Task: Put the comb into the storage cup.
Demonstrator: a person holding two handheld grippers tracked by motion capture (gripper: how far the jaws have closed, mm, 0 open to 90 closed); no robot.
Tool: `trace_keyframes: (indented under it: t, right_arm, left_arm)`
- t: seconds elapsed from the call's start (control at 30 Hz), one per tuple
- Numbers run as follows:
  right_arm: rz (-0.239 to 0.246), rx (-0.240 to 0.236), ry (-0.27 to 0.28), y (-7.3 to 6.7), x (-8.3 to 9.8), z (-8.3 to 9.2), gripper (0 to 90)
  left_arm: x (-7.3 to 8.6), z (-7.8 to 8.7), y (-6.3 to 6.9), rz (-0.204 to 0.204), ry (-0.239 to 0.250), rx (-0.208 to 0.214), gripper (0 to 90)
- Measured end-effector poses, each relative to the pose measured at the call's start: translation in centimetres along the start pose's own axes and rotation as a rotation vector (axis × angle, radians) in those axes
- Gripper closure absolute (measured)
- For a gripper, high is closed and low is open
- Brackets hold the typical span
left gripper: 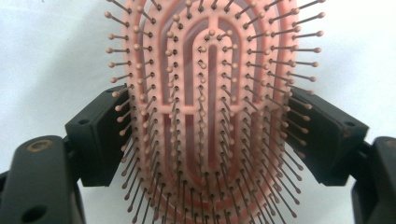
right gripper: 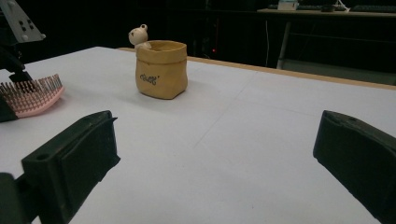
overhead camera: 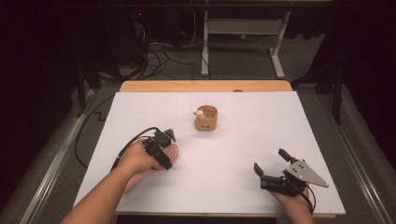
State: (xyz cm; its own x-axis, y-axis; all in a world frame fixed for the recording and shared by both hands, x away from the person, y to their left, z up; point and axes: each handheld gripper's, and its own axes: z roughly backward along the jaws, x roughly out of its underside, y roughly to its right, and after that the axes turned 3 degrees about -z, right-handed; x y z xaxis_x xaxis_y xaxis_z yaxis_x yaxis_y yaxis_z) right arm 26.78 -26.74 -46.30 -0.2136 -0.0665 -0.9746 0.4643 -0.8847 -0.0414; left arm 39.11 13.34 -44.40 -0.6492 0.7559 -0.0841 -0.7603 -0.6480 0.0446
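Pink bristles with small round tips fill the near part of the left gripper view, where the hairbrush (left gripper: 205, 116) lies bristle side up on the white table (left gripper: 42, 56) and the two black jaws of the left gripper (left gripper: 209, 135) press against its opposite edges, pinching the head across its width. Seen from the high view, that left gripper (overhead camera: 164, 150) sits at the near left of the table (overhead camera: 261, 140), held by the person's left hand (overhead camera: 135, 159), with the pink hairbrush (overhead camera: 173, 154) lying flat beneath it and its cable trailing off to the left. At the near right, the right gripper (overhead camera: 270, 163) rests low over the bare table, well apart from the brush, its jaws spread wide with nothing between them; the right gripper view shows the same wide gap over the white surface. Farther back, near the middle of the table, stands a small tan pot (overhead camera: 206, 118) with a little bear figure (overhead camera: 200, 112) at its rim, well apart from both grippers.
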Motion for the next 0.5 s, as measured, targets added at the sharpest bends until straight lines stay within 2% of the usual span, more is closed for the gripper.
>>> trace_keyframes:
  t: [0.03, 0.33, 0.5]
  right_arm:
    - [-0.001, 0.001, 0.0, 0.0, 0.0, 0.0, 0.4]
    - [0.001, 0.002, 0.001, 0.0, 0.0, 0.0, 0.4]
    - [0.001, 0.003, 0.001, 0.0, 0.0, 0.0, 0.4]
  left_arm:
    - [0.2, 0.3, -0.1, 0.0, 0.008, 0.013, 20.0]
    - [1.0, 1.5, -0.7, 0.016, 0.07, 0.019, 20.1]
    - [1.7, 2.5, -0.9, 0.019, 0.125, 0.024, 20.1]
